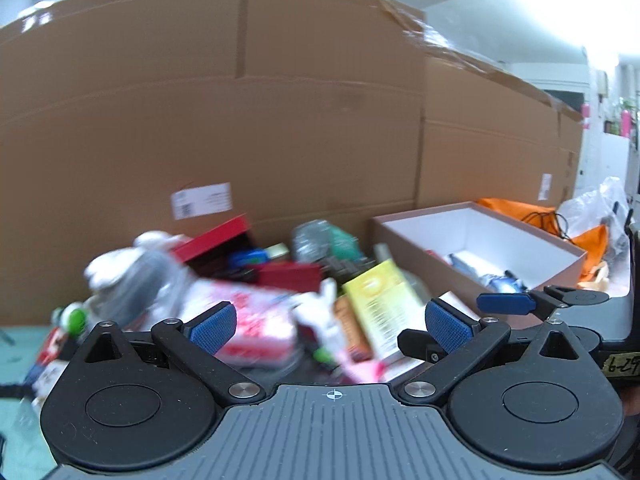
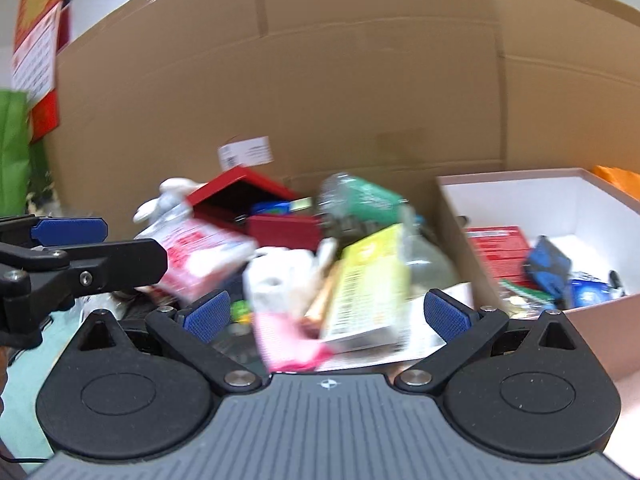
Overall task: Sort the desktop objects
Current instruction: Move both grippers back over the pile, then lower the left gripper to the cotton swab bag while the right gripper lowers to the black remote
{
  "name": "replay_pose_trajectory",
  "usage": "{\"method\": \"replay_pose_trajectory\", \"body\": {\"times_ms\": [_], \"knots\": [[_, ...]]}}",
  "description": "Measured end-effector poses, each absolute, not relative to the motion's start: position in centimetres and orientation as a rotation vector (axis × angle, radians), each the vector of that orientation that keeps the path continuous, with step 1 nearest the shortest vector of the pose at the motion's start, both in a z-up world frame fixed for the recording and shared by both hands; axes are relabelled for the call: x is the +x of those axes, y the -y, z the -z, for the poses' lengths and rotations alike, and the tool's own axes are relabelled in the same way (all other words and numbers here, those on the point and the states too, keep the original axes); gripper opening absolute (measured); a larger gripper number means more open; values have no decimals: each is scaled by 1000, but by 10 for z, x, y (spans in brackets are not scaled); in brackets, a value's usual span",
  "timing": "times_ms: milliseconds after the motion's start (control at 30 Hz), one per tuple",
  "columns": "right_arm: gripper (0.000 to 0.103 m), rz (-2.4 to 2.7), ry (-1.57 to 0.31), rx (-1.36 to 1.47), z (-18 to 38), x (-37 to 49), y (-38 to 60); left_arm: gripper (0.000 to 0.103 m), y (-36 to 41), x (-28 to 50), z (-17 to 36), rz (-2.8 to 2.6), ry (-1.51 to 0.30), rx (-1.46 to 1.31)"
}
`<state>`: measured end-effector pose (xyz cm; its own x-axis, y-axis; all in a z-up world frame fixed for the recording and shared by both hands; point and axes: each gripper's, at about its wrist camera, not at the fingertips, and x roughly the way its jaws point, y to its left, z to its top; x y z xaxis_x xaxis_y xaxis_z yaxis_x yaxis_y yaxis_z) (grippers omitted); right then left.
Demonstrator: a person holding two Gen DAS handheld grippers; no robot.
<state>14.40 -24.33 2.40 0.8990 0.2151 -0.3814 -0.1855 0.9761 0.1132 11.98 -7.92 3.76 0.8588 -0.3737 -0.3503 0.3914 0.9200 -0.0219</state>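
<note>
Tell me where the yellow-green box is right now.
The yellow-green box lies atop the clutter pile, centre of both wrist views, just left of the open white-lined box.

Motion blur smears the pile beside the open box, so labels on the yellow carton are unreadable. The box's contents are partly hidden behind its near wall and cut off rightward.

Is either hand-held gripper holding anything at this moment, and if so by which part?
Nothing is held. The left hand-held gripper and the right hand-held gripper both stand open above the pile, with no object between their blue pads.
</note>
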Motion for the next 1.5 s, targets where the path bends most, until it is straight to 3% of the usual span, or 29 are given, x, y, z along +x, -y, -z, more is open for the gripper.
{"method": "replay_pose_trajectory", "body": {"times_ms": [633,1500], "knots": [[103,-308,-493,-6,-12,143,124,103,-60,78,-12,285,-352,-161],[102,-414,-646,-134,40,122,34,103,-205,69,54,95,-522,-294]]}}
